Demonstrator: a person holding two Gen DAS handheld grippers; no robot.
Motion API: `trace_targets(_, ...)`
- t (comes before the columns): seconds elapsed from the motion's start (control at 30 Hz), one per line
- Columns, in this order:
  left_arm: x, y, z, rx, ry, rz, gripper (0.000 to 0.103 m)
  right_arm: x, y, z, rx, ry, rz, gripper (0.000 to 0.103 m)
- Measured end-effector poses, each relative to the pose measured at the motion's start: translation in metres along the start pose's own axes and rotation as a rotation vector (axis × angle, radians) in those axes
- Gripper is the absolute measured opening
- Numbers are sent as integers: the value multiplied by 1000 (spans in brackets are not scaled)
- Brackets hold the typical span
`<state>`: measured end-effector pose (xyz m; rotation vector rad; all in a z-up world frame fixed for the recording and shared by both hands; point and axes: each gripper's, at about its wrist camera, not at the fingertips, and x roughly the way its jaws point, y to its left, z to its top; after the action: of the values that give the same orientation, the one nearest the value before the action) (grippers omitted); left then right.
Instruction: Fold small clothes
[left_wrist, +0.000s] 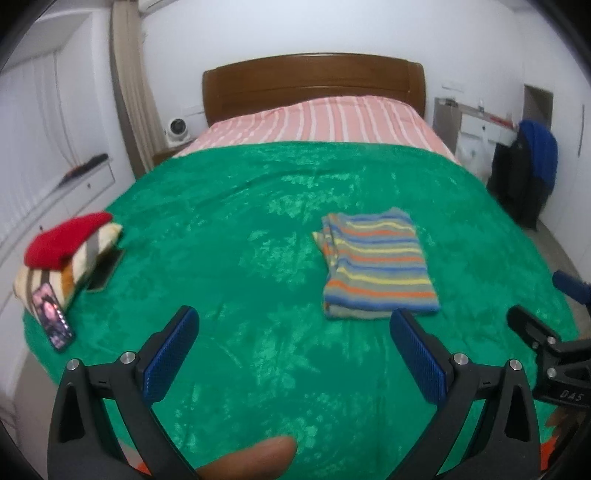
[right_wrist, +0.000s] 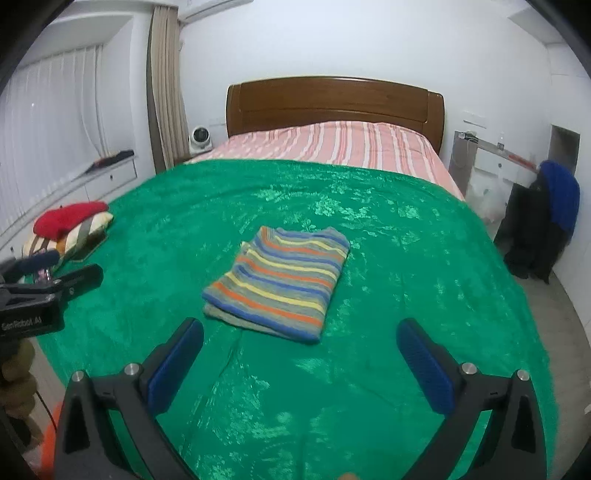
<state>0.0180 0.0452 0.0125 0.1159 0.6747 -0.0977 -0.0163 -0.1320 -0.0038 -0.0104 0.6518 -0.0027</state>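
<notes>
A small striped shirt (left_wrist: 376, 264) (right_wrist: 280, 282), in blue, orange, yellow and grey bands, lies folded into a neat rectangle on the green blanket (left_wrist: 258, 229) (right_wrist: 388, 258). My left gripper (left_wrist: 295, 321) hovers above the blanket in front of the shirt and to its left, jaws wide open with nothing between them. My right gripper (right_wrist: 301, 332) hangs just in front of the shirt's near edge, also wide open and empty. Each gripper shows at the edge of the other's view: the right one (left_wrist: 535, 332), the left one (right_wrist: 66, 284).
At the blanket's left edge lie a red folded garment (left_wrist: 66, 240) on a striped cushion (left_wrist: 55, 277), a phone (left_wrist: 51, 317) and a dark flat case (left_wrist: 105, 269). Beyond are a pink striped sheet (left_wrist: 321, 118), a wooden headboard (left_wrist: 314, 81), and a chair draped with clothes (left_wrist: 528, 166).
</notes>
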Motion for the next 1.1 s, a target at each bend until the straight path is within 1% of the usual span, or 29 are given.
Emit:
trace_targets(0.03, -3, -1, 1, 7, -6, -3, 103, -1, 0, 0, 5, 10, 2, 103)
trace_targets(0.13, -12, -7, 1, 28, -16, -9, 103, -7, 3, 2, 28, 33, 48, 103)
trace_targets(0.23, -12, -8, 3, 30, -9, 20, 103, -15, 10, 11, 33, 32, 63, 103)
trace_targets(0.27, -10, -7, 5, 24, 3, 25, 103, -19, 12, 16, 31, 24, 53, 103)
trace_targets(0.33, -7, -4, 6, 0, 25, 13, 103, -25, 17, 22, 17, 4, 35, 103)
trace_targets(0.4, -5, -2, 6, -10, 31, 11, 103, -27, 22, 23, 1, -11, 2, 103)
trace_targets(0.5, -3, -2, 4, -6, 34, 27, 103, -23, 21, 17, 12, 17, -15, 103)
trace_targets(0.63, -2, -1, 3, -22, 37, 17, 103, -18, 19, 9, 16, 51, -40, 103)
trace_targets(0.77, -2, -3, 3, -21, 40, 19, 103, -20, 20, 11, 9, 52, -34, 103)
trace_targets(0.93, -1, -3, 3, -21, 40, 19, 103, -22, 19, 14, 10, 41, -45, 103)
trace_targets(1.1, 0, -4, 3, -17, 52, 20, 103, -21, 18, 11, 13, 54, -47, 103)
